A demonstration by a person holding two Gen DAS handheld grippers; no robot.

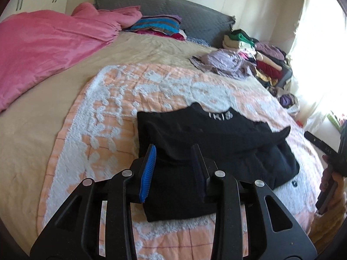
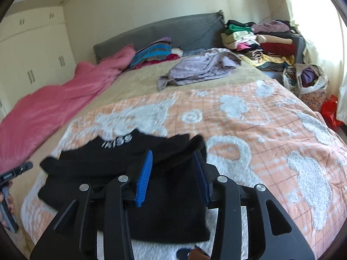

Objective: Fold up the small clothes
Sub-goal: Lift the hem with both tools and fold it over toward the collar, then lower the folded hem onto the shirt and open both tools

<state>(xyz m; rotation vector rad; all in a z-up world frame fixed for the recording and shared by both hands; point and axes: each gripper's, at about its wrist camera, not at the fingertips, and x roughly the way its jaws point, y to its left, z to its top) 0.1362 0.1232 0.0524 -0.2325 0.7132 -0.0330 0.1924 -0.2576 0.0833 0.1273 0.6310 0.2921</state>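
Left wrist view: the left gripper (image 1: pixel 173 171) hovers over the near left part of the black knit garment with pale lettering near its neck (image 1: pixel 216 151), its blue-padded fingers (image 1: pixel 148 173) spread wide with nothing between them.
Right wrist view: the right gripper (image 2: pixel 173 175) hangs over the same garment's near right part, jaws equally wide apart and empty; whether either tool touches the cloth I cannot tell.
Garment position: it lies on the peach and white patterned quilt (image 2: pixel 260 130) at the near end of the bed, partly folded, one sleeve laid across the body and several layers overlapping.
Step in hand: judged from the lie of the cloth, a mid-fold pause, sides brought in but the bundle not yet compact.
Next move calls for: each gripper to close on a near corner or hem, then carry it evenly toward the lettered neck so the layers stay aligned.
Containers: a pale woven bag beside the bed (image 2: pixel 312 82) holds bunched purple and mixed cloth.
Stacks: a pile of folded clothes in many colours (image 2: pixel 260 41) stands by the grey headboard, and a crumpled lilac garment (image 2: pixel 201 67) lies loose on the beige sheet.
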